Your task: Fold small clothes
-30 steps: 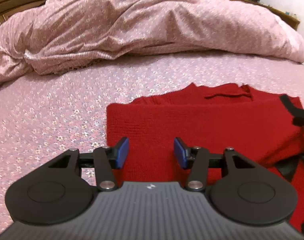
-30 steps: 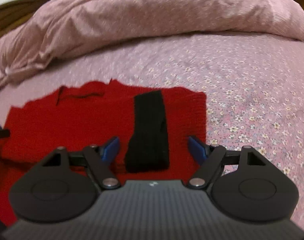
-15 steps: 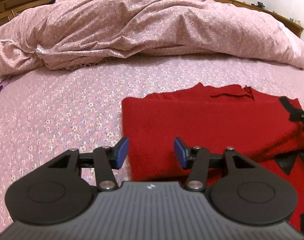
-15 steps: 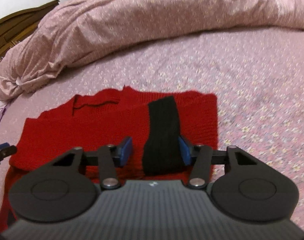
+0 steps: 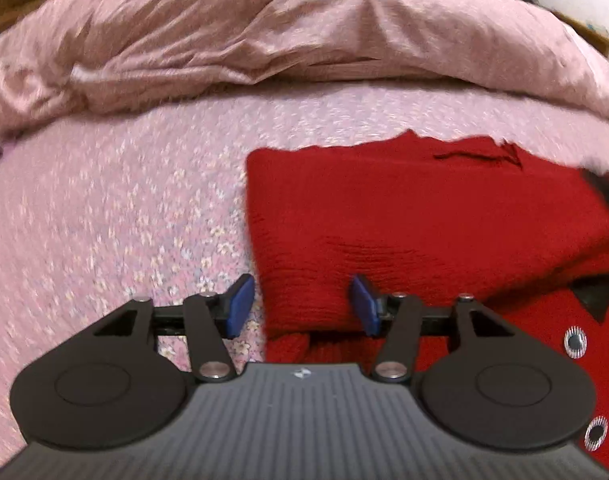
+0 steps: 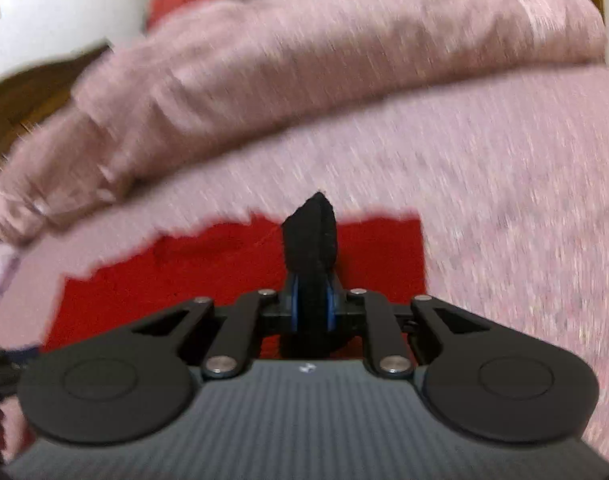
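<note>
A small red knitted sweater [image 5: 404, 220] lies partly folded on the pink flowered bed. It also shows in the right wrist view [image 6: 192, 276]. My left gripper [image 5: 302, 306] is open, its fingers straddling the sweater's near left corner, low over it. My right gripper [image 6: 313, 312] is shut on the sweater's black cuff [image 6: 312, 236], which stands up between the fingers. Black trim and round silver buttons [image 5: 575, 342] show at the right of the left wrist view.
A rumpled pink quilt [image 5: 304, 28] is heaped across the back of the bed. The flowered bedsheet [image 5: 104, 220] spreads to the left of the sweater. A dark wooden headboard [image 6: 40, 92] stands at the far left.
My right gripper closed on the black cuff and lifted it up off the sweater. My left gripper shifted left to the sweater's corner, still open.
</note>
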